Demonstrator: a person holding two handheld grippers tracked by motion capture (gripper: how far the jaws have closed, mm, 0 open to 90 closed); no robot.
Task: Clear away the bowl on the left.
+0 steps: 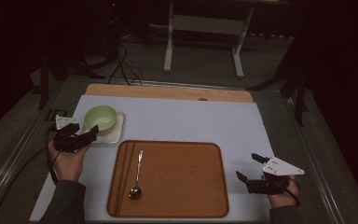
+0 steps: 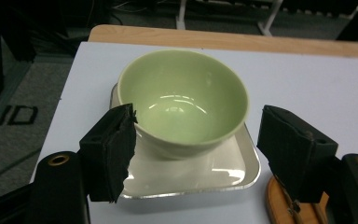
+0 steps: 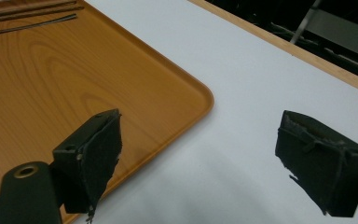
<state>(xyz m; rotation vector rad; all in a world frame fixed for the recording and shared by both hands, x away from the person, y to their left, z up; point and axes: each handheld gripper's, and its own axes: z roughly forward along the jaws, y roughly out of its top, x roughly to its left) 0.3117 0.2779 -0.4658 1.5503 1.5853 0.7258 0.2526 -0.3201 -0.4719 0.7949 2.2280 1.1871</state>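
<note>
On the pale table [image 1: 191, 121], a green bowl [image 1: 100, 117] sits on a small white plate [image 1: 114, 135]. The left gripper [image 2: 193, 149] gapes wide around the bowl, not gripping. The right gripper [image 3: 205, 163] hangs released beside the wooden tray [image 1: 182, 182].

Dim room, darkness swallowing walls on both sides. Grey carpeted floor [image 1: 200, 65] stretching beyond surface [image 1: 186, 119]. White metal frame legs [image 1: 170, 44] standing at far end. Black cables [image 1: 121, 63] trailing across floor at upper left.
</note>
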